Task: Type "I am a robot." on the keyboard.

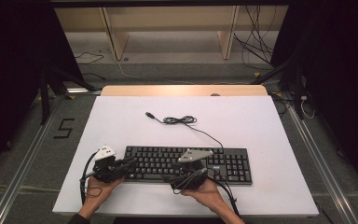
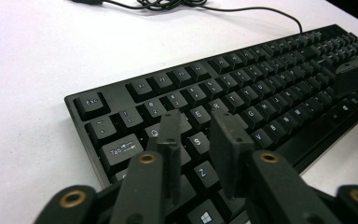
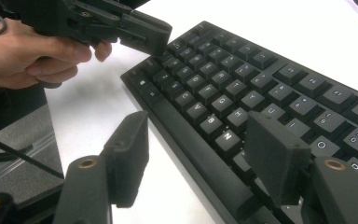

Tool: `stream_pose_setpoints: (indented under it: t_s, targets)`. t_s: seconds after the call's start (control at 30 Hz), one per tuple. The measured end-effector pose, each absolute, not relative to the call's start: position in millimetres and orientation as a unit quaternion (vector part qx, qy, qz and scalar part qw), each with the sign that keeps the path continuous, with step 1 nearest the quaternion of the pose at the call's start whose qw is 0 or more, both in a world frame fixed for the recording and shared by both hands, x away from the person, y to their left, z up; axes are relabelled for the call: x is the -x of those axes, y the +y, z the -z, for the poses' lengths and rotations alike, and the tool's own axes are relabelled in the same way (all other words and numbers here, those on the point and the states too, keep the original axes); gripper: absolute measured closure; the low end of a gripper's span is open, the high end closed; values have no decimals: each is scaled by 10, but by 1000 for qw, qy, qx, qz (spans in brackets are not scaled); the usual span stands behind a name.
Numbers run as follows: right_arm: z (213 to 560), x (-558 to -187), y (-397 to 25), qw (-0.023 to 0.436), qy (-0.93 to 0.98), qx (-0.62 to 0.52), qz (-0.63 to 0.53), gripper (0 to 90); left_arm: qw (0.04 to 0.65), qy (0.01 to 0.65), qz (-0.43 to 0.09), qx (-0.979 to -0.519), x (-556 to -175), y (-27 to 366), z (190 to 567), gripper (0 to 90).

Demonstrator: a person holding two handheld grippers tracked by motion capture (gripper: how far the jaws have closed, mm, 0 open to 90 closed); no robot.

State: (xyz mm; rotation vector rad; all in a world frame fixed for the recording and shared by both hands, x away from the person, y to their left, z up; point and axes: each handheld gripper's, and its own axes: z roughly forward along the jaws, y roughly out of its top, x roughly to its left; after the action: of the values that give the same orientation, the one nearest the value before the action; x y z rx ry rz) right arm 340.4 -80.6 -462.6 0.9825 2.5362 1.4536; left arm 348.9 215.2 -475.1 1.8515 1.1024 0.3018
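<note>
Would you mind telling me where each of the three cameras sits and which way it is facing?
High view: above the person's side, facing forward and down on the table; both hands, left gripper and right gripper show.
Left gripper view: rides the left gripper, looking along its jaws over the keyboard.
Right gripper view: rides the right gripper, facing the keyboard's front edge, the left hand beyond.
All three share the keyboard.

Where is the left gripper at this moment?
In the high view the left gripper is at the keyboard's left end, jaws over its left keys; the right gripper is at the front edge, mid-keyboard.
</note>
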Motion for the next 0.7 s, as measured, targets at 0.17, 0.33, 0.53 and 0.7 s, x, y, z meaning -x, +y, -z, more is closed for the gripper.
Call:
stream_pose_setpoints:
  t_s: [0.17, 0.33, 0.53, 0.7]
  targets:
    - [4622, -3391, -810, 31, 822, -316, -472, 395, 456, 446, -126, -760, -3504, 2131, 4765, 846]
    - [4615, -3377, -812, 32, 822, -316, -473, 383, 446, 446, -126, -766, -3525, 2115, 4779, 888]
    - [4617, -3362, -812, 32, 822, -314, -475, 380, 438, 452, -126, -766, -3542, 2108, 4788, 889]
    - [4616, -3359, -815, 32, 822, -314, -475, 380, 435, 456, -124, -766, -3561, 2110, 4801, 889]
